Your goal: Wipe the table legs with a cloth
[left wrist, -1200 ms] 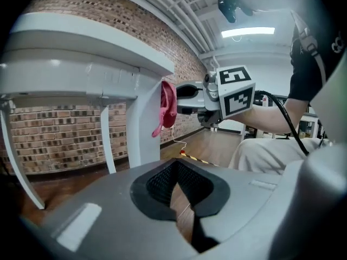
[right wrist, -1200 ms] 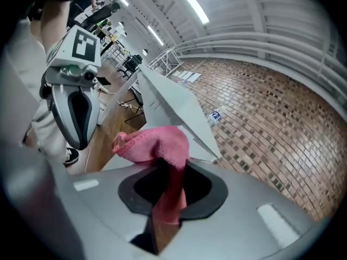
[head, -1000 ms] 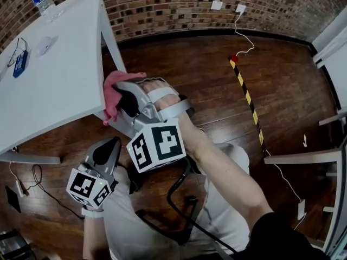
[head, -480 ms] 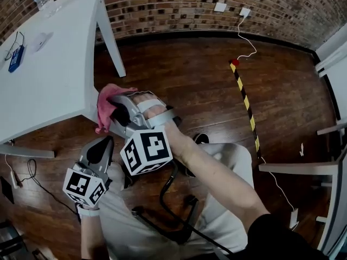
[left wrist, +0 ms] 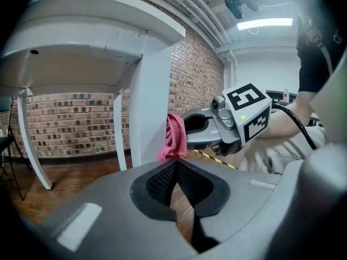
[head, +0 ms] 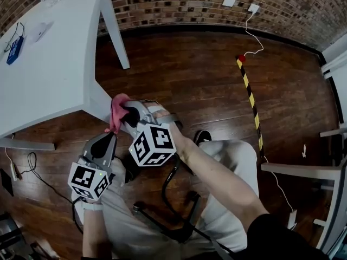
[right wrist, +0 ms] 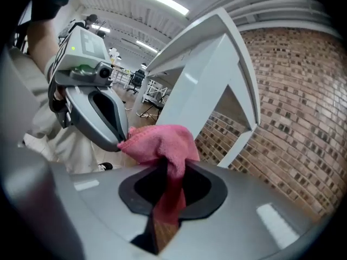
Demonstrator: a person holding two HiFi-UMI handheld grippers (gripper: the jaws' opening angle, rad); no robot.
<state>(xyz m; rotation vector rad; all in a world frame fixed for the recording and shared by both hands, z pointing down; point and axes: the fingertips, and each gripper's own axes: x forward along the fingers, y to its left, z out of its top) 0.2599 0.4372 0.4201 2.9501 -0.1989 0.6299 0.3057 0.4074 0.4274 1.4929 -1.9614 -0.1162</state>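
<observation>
My right gripper [head: 128, 118] is clamped on the pink cloth [head: 116, 111], holding it at ten o'clock against the table leg [head: 101, 101] for wiping; the left gripper [head: 104, 147] waits at seven o'clock (jaws together, empty)

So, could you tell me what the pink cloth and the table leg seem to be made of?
The pink cloth looks like fuzzy microfibre or terry: napped surface, limp folds. The table leg looks white-painted, metal or wood: smooth, matte.

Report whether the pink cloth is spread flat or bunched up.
Bunched: the pink cloth is crumpled into a wad, clamped in the right gripper.
</observation>
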